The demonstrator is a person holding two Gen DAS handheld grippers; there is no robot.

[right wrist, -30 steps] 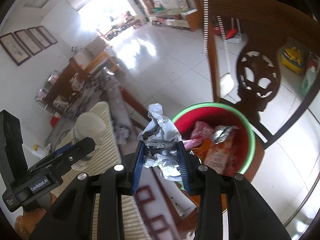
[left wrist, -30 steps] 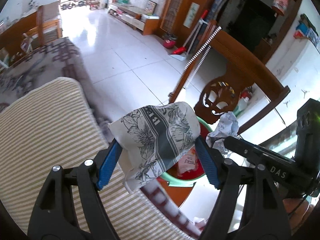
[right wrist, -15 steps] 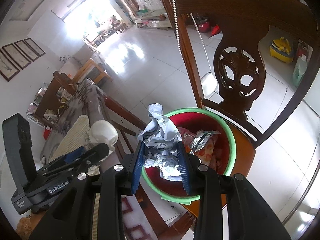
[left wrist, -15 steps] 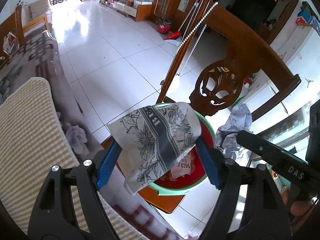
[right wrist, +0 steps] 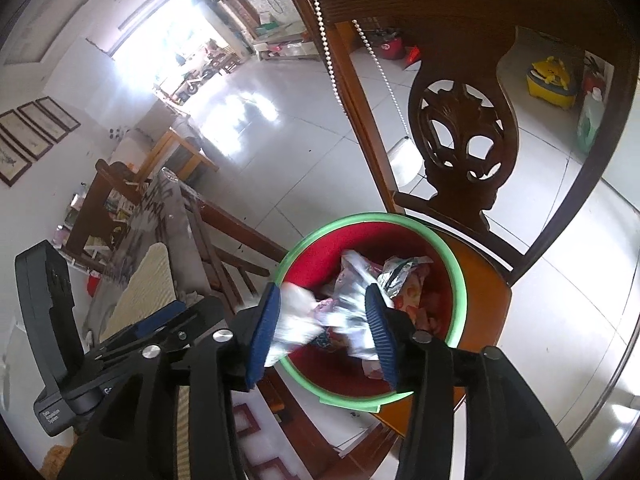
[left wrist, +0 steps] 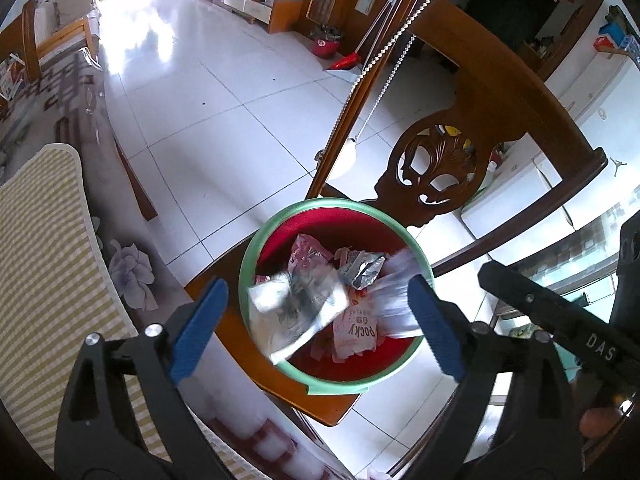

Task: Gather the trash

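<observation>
A red bin with a green rim (left wrist: 280, 216) (right wrist: 460, 280) stands on a wooden chair seat (left wrist: 224, 280) and holds several wrappers. My left gripper (left wrist: 316, 332) is open above the bin. The printed paper wrapper (left wrist: 296, 312) is blurred, falling between its fingers into the bin. My right gripper (right wrist: 324, 334) is open over the bin's near rim. The crumpled grey-white paper (right wrist: 352, 316) is blurred below its fingers, dropping into the bin. It shows as a blur in the left wrist view (left wrist: 396, 300).
The carved chair back (left wrist: 444, 164) (right wrist: 464, 132) rises behind the bin, with a bead string (left wrist: 380, 64) hanging on it. A striped cushion (left wrist: 44, 264) and a table edge lie at the left. White tile floor (left wrist: 192, 92) lies beyond.
Both grippers moved over the bin and opened. The printed wrapper left the left gripper and the crumpled paper left the right; both are falling into the bin.
</observation>
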